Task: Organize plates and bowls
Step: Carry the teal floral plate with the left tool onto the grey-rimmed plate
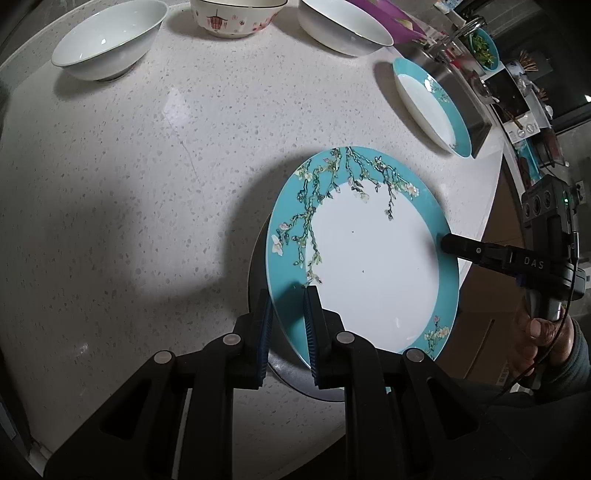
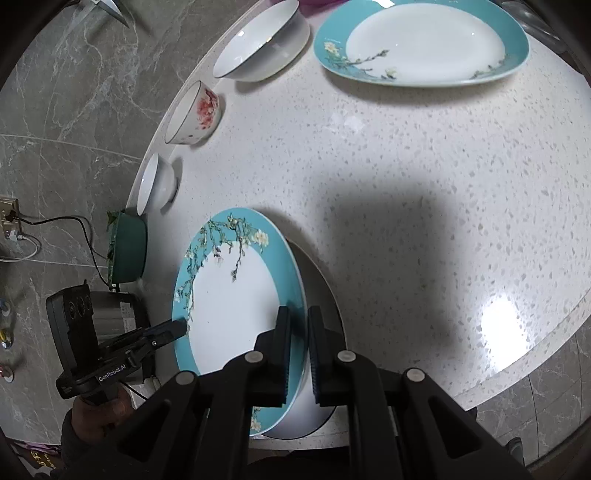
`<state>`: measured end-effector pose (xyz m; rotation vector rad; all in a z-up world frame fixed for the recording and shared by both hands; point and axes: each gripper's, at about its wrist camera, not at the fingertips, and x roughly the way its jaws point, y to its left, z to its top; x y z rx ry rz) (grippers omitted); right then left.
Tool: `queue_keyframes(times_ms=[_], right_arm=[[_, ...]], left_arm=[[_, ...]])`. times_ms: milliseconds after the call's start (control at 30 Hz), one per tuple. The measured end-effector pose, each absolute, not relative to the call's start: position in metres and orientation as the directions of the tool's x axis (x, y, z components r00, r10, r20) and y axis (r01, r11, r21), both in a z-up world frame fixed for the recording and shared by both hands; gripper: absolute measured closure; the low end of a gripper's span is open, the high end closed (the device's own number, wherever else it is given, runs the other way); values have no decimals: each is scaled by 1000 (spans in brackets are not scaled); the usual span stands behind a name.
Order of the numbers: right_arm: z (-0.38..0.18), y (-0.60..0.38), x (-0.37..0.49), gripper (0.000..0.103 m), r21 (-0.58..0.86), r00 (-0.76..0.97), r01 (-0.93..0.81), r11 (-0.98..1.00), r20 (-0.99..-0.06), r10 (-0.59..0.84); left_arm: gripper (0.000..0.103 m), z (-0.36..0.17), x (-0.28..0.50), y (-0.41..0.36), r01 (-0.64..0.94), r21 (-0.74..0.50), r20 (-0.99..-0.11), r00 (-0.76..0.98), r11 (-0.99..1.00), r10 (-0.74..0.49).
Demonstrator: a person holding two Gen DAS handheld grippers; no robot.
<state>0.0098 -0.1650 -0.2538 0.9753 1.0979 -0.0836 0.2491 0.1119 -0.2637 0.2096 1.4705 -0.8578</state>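
Note:
A large teal-rimmed plate with a blossom branch pattern [image 1: 369, 258] [image 2: 232, 306] is held tilted above the speckled white table [image 1: 147, 166]. My left gripper [image 1: 290, 325] is shut on its near rim. My right gripper [image 2: 297, 350] is shut on the opposite rim; its fingers [image 1: 461, 249] also show in the left wrist view. A second teal-rimmed plate [image 1: 432, 107] [image 2: 424, 44] lies on the table farther off. Two white bowls [image 1: 107, 40] [image 1: 343, 26] and a flower-patterned bowl [image 1: 236, 16] stand along the far edge.
A dark round mat or plate [image 2: 325, 295] lies under the held plate. A steel sink [image 1: 458, 85] sits beyond the second plate. A green pot [image 2: 129, 247] stands at the table's edge. The table edge runs close on the right [image 1: 491, 192].

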Motion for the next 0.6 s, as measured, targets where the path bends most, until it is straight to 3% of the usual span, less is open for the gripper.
queue_keyframes(times_ms=[600], right_arm=[[-262, -151, 10, 90, 561, 455, 499, 660, -818, 351]], left_arm=[[88, -281, 237, 95, 632, -334, -933, -116, 699, -341]])
